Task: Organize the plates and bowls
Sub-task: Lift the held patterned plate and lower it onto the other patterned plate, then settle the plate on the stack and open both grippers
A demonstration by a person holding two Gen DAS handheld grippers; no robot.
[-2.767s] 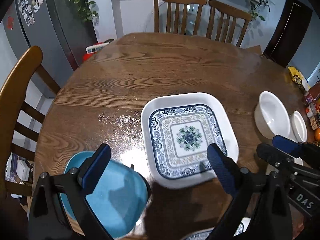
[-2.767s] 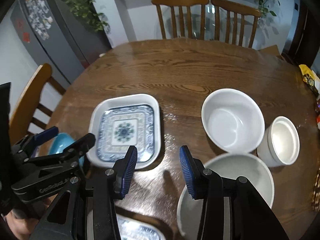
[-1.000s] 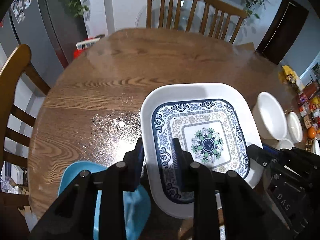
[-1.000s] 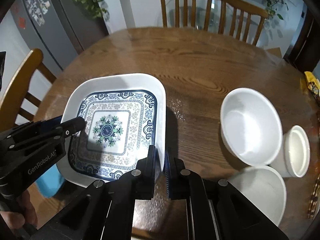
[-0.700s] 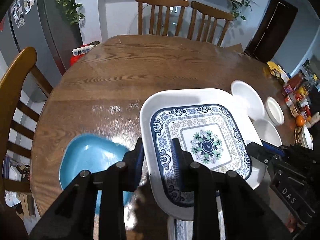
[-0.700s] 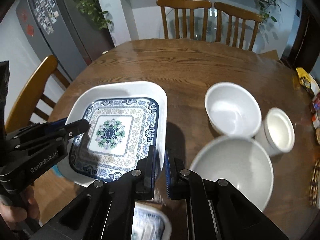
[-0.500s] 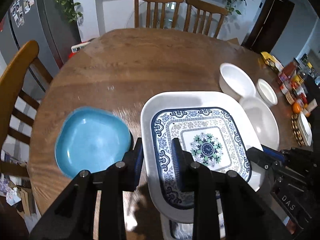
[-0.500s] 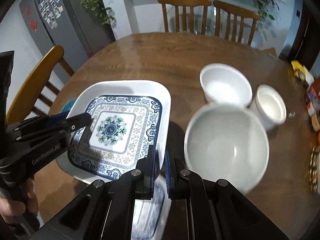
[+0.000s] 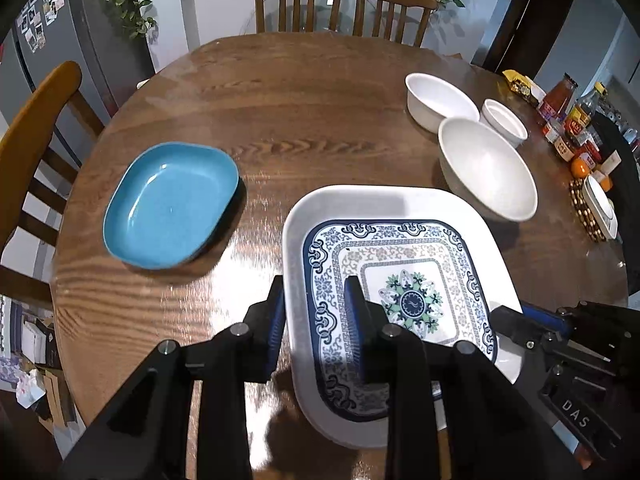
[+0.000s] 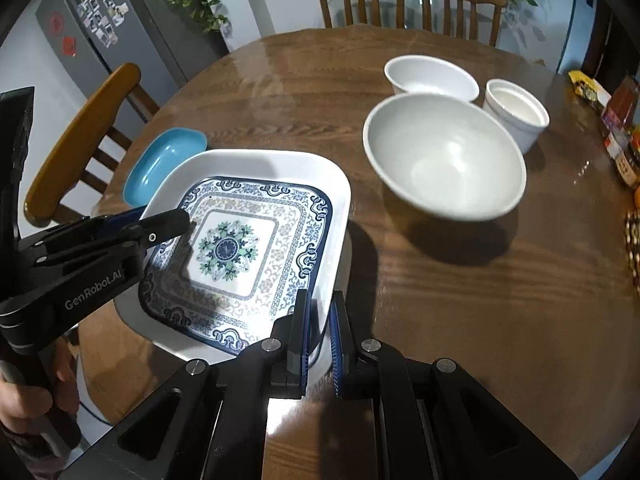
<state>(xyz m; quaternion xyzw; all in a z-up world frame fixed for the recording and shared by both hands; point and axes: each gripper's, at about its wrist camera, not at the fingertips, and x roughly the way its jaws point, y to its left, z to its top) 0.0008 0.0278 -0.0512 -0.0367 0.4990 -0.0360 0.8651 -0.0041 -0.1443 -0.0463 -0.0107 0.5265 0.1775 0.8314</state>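
Observation:
A square white plate with a blue floral pattern (image 9: 400, 276) (image 10: 240, 240) hangs tilted over the near part of the round wooden table (image 9: 320, 120). My left gripper (image 9: 315, 296) (image 10: 172, 220) is shut on its left rim. On the near right rim my right gripper (image 10: 319, 304) (image 9: 532, 320) is shut too. A blue plate (image 9: 172, 204) (image 10: 164, 156) lies on the table to the left. To the right stand a large white bowl (image 9: 486, 168) (image 10: 444, 156), a medium white bowl (image 9: 438, 100) (image 10: 430, 74) and a small white cup (image 9: 504, 120) (image 10: 516, 110).
Jars and bottles (image 9: 568, 120) crowd the table's right edge. Wooden chairs stand at the far side (image 9: 340, 4) and at the left (image 9: 36, 120). A grey fridge (image 10: 100, 20) is behind on the left. A hand (image 10: 24, 400) holds the left gripper's handle.
Both grippers, open over the resting plate at first, closed on its rims and lifted it. Over the last second they carried it back toward the near table edge, bringing the blue plate and bowls fully into view.

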